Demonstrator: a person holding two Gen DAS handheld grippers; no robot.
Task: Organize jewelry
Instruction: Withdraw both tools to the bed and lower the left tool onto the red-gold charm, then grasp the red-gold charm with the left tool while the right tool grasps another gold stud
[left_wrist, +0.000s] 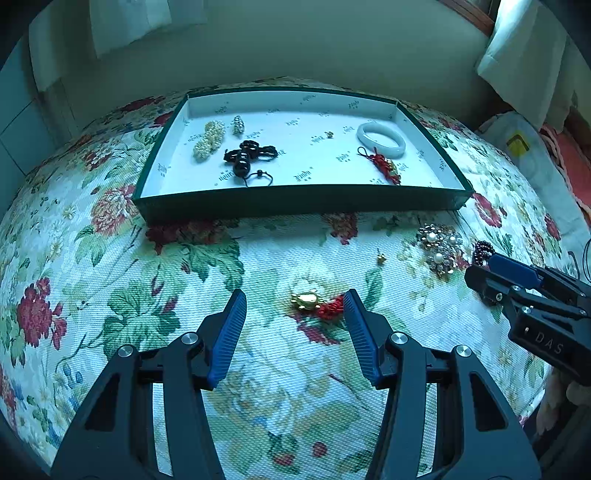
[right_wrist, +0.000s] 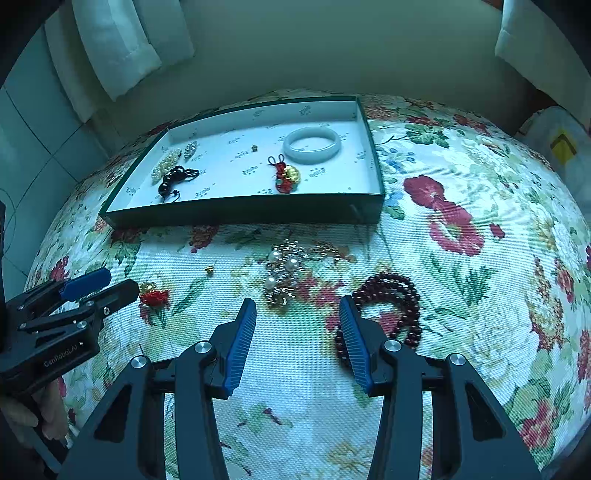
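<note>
A green tray (left_wrist: 295, 203) (right_wrist: 240, 214) with a white floor holds a pearl piece (left_wrist: 209, 140), a black bead bracelet (left_wrist: 247, 157), a white bangle (left_wrist: 381, 139) (right_wrist: 312, 144), a red and gold charm (left_wrist: 384, 168) (right_wrist: 286, 177) and small items. On the floral cloth lie a gold charm with a red tassel (left_wrist: 314, 304) (right_wrist: 153, 293), a tiny gold bead (left_wrist: 381, 257) (right_wrist: 209, 270), a pearl brooch (left_wrist: 439, 251) (right_wrist: 282, 271) and a dark red bead bracelet (right_wrist: 388, 310) (left_wrist: 482, 253). My left gripper (left_wrist: 295, 301) is open, straddling the gold charm. My right gripper (right_wrist: 297, 308) is open, between brooch and red beads.
The floral cloth (left_wrist: 110, 295) covers a rounded table that drops off at the sides. A pale wall and hanging white cloths (right_wrist: 122, 44) stand behind the tray. A plastic bag with a yellow label (left_wrist: 517, 147) lies off the table's right.
</note>
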